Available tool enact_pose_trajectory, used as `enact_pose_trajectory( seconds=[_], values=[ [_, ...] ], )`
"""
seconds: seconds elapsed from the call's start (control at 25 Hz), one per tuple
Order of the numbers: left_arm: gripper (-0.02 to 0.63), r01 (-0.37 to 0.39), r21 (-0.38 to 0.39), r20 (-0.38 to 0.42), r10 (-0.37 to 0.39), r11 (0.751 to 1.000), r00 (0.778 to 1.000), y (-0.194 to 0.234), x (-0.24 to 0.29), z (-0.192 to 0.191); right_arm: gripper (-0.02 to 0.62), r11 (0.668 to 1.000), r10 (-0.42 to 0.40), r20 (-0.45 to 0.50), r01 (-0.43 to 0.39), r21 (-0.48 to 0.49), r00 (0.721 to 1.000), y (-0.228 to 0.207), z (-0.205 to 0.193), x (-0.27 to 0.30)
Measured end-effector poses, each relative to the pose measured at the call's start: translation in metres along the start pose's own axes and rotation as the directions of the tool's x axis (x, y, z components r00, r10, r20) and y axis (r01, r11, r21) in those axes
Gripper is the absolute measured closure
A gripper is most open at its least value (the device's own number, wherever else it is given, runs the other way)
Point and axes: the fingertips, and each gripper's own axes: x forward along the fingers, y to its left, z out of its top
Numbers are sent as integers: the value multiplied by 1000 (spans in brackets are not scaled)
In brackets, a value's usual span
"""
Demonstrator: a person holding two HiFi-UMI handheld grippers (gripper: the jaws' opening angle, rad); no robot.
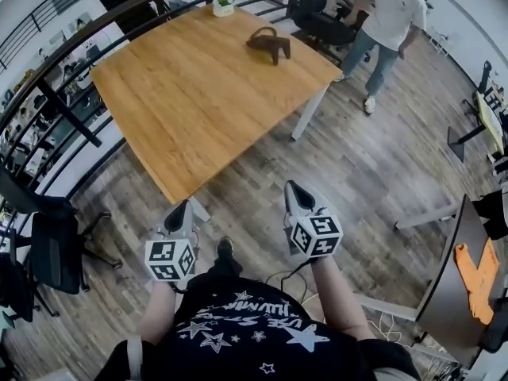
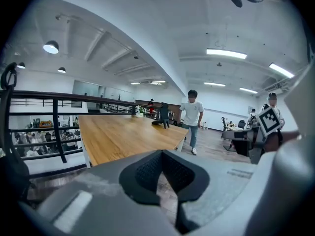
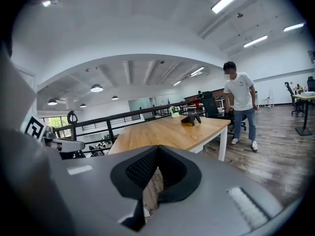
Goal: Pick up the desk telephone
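I'm holding left tool (image 1: 184,206) and right tool (image 1: 292,187) clenched, both empty, just short of counter (image 1: 182,109). I'm seeing desk telephone (image 1: 268,44) sitting well ahead of both, near counter's far edge.

The desk telephone (image 1: 270,44) is sitting on the far part of the table (image 1: 190,109), near its right edge, with a potted plant (image 1: 223,2) standing behind it at the far edge. A railing (image 1: 55,86) is running along the table's left and far sides, and a person (image 1: 390,18) is standing on the floor (image 1: 373,165) beyond its far right corner. The left gripper (image 1: 184,209) and the right gripper (image 1: 294,190) are hovering side by side before the table's near corner.
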Motion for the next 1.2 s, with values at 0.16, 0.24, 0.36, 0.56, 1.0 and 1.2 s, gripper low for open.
enact_pose_trajectory(
  seconds=[0.16,0.24,0.36,0.56,1.0,1.2],
  values=[
    [604,12,-9,-6,-12,1000,1000,30,39,17,597,1000,-21,-5,21,-5,1000,-6,21,47],
    [604,17,-17,-7,-17,1000,1000,45,56,24,597,999,-32,-8,32,-4,999,-7,30,68],
    [604,23,-35,-12,-23,999,1000,64,78,33,595,999,-42,-16,42,-8,999,-9,39,96],
    [604,41,-39,-23,-42,998,999,93,107,42,597,998,-67,-19,67,-1,998,-10,51,136],
    [604,69,-21,-45,-70,997,997,123,143,54,595,991,-132,-58,132,5,990,-28,53,171],
    [604,44,-32,-55,-45,999,997,123,156,54,595,992,-124,-70,126,29,990,-50,52,198]
  ],
)
